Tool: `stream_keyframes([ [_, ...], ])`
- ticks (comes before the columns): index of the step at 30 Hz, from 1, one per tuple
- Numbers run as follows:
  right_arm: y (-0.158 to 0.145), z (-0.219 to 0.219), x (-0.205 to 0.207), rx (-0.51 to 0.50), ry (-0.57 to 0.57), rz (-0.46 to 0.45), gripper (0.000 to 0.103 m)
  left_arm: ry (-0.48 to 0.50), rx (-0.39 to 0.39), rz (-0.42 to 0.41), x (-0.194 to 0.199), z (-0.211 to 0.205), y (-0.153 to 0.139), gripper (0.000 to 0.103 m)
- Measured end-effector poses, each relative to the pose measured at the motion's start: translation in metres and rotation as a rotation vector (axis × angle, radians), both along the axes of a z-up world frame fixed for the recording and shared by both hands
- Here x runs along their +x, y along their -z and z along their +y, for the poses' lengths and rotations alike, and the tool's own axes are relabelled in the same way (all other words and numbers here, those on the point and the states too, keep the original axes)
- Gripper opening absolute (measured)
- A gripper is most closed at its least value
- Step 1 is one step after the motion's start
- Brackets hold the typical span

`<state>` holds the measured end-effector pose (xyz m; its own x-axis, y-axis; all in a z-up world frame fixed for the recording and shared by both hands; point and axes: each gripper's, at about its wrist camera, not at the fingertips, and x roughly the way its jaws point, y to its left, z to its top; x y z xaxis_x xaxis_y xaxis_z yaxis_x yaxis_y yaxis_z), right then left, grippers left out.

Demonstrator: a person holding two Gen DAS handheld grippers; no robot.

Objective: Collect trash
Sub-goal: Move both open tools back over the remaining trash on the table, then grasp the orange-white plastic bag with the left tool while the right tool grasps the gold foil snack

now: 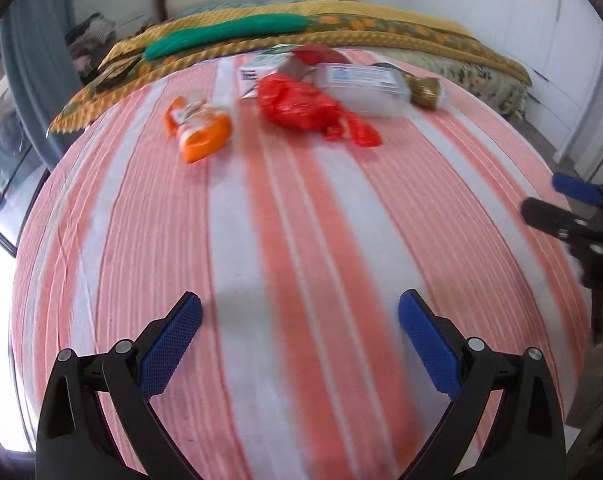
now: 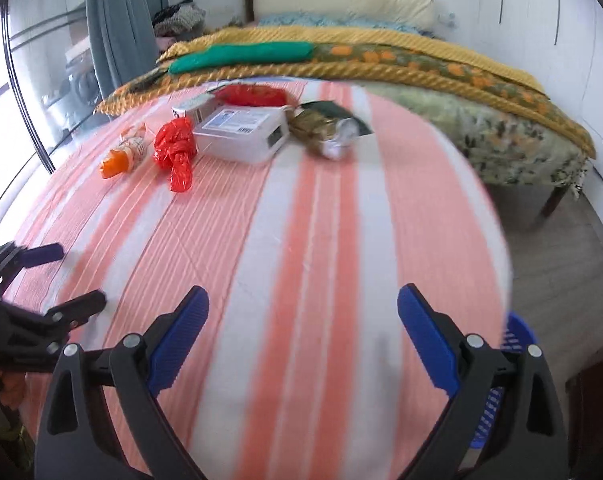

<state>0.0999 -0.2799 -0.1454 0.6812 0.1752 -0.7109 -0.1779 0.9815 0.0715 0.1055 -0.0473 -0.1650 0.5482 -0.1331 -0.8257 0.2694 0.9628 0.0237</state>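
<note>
- Left gripper [image 1: 299,322]: jaws spread wide, nothing between them, hanging over bare striped sheet [image 1: 261,240] at the near end of the bed
- Right gripper [image 2: 303,314]: jaws also wide apart and empty, over the near right part of the same sheet
- Trash lies in a loose cluster at the far end of the striped sheet, well apart from both grippers
- Items seen: orange wrapper [image 2: 123,154] at the left; crumpled red plastic bag [image 2: 175,152] just beside it; clear plastic box [image 2: 243,132] with a label, in the middle; gold foil wrapper [image 2: 325,134] at the right; small carton [image 2: 191,110] and a second red wrapper [image 2: 251,95] behind the box
- Blue basket [image 2: 517,338] shows past the right edge of the bed, low down; likely the bin, contents hidden
- Progress, judged: at least six pieces left on the bed; none in hand; how much is already binned cannot be told
- Surroundings: yellow blanket [image 2: 341,64] with a green cloth [image 2: 241,56] behind the trash, pillow [image 2: 341,0] at the head, curtain [image 2: 121,20] at left
- Nothing blocks the reach; pieces touch or overlap, so a single pick may drag a neighbour
</note>
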Motion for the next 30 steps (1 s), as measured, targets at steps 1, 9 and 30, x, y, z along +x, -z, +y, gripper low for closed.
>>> stream_keyframes([
  [1, 0.005, 0.008, 0.012, -0.004, 0.001, 0.016, 0.093, -0.004, 0.001, -0.003, 0.001, 0.004, 0.000, 0.098],
  [9, 0.020, 0.023, 0.031, -0.011, -0.006, 0.076, 0.098, 0.034, 0.006, -0.005, 0.012, 0.019, -0.003, 0.098],
  [30, 0.020, 0.025, 0.032, -0.019, -0.003, 0.077, 0.098, -0.008, -0.054, 0.009, 0.160, 0.048, -0.008, 0.043],
])
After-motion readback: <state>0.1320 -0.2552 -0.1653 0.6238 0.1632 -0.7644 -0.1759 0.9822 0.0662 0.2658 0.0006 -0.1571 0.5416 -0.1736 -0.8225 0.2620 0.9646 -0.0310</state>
